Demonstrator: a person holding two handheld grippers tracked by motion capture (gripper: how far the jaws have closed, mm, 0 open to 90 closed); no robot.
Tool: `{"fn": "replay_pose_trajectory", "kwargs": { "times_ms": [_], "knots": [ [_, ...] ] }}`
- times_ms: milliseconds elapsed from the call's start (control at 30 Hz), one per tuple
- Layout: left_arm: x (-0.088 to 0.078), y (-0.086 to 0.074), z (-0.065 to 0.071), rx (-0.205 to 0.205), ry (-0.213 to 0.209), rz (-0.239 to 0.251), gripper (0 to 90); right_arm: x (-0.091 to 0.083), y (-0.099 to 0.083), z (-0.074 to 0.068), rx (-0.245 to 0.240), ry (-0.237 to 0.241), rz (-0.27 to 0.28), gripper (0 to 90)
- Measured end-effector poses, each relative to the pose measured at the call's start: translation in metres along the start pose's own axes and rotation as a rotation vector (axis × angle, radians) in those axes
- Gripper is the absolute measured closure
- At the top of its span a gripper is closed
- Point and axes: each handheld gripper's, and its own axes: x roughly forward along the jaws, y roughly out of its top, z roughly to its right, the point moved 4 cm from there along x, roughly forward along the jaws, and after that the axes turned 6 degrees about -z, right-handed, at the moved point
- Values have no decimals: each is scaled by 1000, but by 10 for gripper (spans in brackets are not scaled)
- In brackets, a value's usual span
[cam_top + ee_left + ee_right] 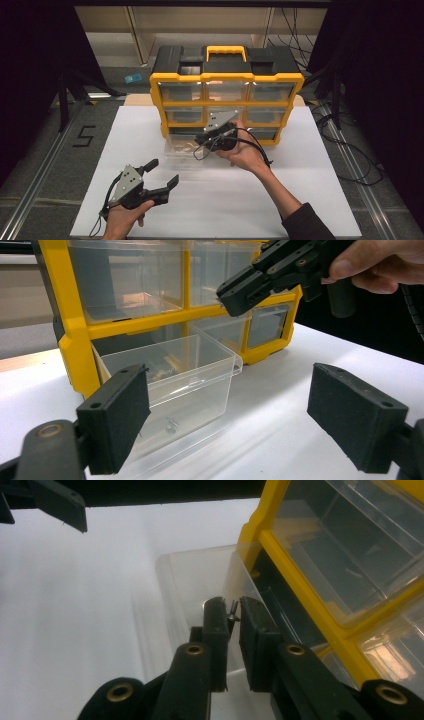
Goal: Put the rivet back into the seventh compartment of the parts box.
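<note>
- Two hand-held grippers work at a white table (90,200) before a yellow and black organizer (227,80) with clear drawers.
- Left gripper (161,176): it sits at the near left of the table, well apart from the organizer, its jaws spread wide with nothing between them. The hand (122,220) grips it from below, the jaws pointing toward the pulled-out drawer; judged, it waits in reserve, ready to steady that drawer.
- Drawer (170,375): clear plastic, pulled out of the bottom row and resting on the table just in front of the organizer, top open, presumably for access from above. A small metal piece lies on its floor.
- Right gripper (234,611): its jaws stand narrow, nearly together, pinching a small screw (233,611) at the tips. It hangs over the open drawer, tilted down toward it.
- Right hand (245,152): the forearm reaches in from the lower right, the palm cupped around the gripper body. Judged, the screw is either being lifted out or carried in; which cannot be told.
</note>
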Motion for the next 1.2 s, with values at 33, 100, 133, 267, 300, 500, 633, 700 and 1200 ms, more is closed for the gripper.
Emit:
{"fn": "replay_pose_trajectory", "kwargs": {
  "times_ms": [33, 100, 133, 267, 300, 500, 633, 700, 1200],
  "knots": [
    [0, 0, 0, 13, -2, -2, 167, 2, 2, 0, 1, 5, 0, 821],
    [0, 0, 0, 13, -2, -2, 167, 4, 4, 1, 1, 3, 0, 821],
    [0, 0, 0, 13, -2, -2, 167, 4, 4, 1, 1, 3, 0, 821],
    [0, 0, -1, 9, -1, 0, 167, 8, 8, 1, 1, 6, 1, 822],
    [0, 0, -1, 9, -2, 0, 167, 10, 10, 2, -2, 5, 0, 822],
    [0, 0, -1, 8, -3, 0, 167, 18, 17, 1, -9, 12, -11, 821],
    [0, 0, -1, 10, -3, 1, 167, 26, 19, 0, -18, 14, -37, 821],
    [0, 0, -1, 10, -2, 1, 167, 27, 20, 0, -19, 13, -43, 821],
    [0, 1, -1, 8, -5, 1, 167, 55, 16, 0, -6, 36, -122, 817]
  ]
}}
